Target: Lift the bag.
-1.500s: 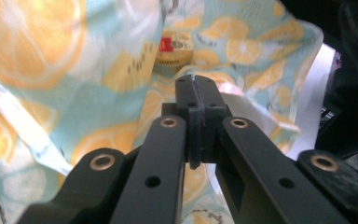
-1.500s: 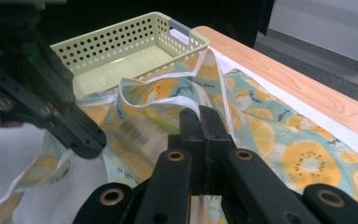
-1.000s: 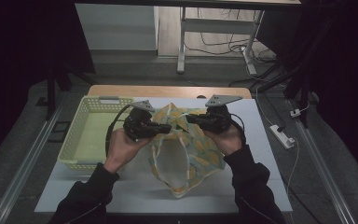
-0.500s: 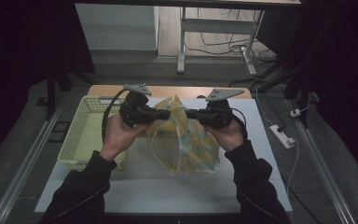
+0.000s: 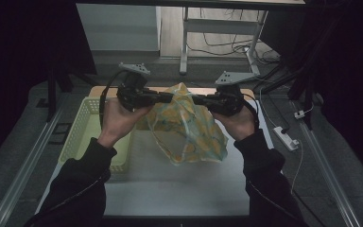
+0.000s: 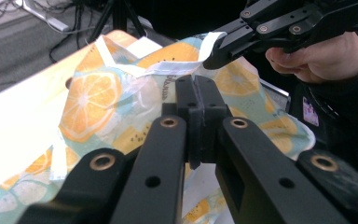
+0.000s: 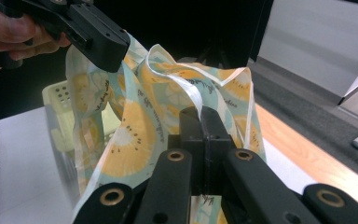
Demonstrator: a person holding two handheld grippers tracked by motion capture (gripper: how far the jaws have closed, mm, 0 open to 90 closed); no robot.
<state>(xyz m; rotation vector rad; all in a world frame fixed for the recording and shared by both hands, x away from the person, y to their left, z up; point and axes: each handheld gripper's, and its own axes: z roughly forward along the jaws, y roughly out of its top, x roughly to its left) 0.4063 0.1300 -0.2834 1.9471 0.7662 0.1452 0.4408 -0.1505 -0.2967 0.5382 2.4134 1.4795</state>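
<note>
A thin bag (image 5: 189, 127) printed with orange and lemon slices hangs above the white table (image 5: 170, 189), held up by both grippers. My left gripper (image 5: 168, 98) is shut on the bag's white-edged rim from the left, and my right gripper (image 5: 196, 99) is shut on the rim from the right. In the left gripper view my closed jaws (image 6: 196, 88) pinch the white rim of the bag (image 6: 98, 98), with the right gripper (image 6: 216, 58) clamped on the rim just beyond. In the right gripper view my jaws (image 7: 200, 116) pinch a white edge strip of the bag (image 7: 135, 135); the left gripper (image 7: 107, 51) grips it at upper left.
A pale yellow perforated basket (image 5: 82, 137) stands on the left part of the table, close to the left hand; it also appears as the basket (image 7: 58, 100) behind the bag. A white power strip (image 5: 286, 138) lies on the floor to the right.
Both hands have risen, and the bag has come up with them; it now hangs higher over the table with its lower end lifted and swung right.
</note>
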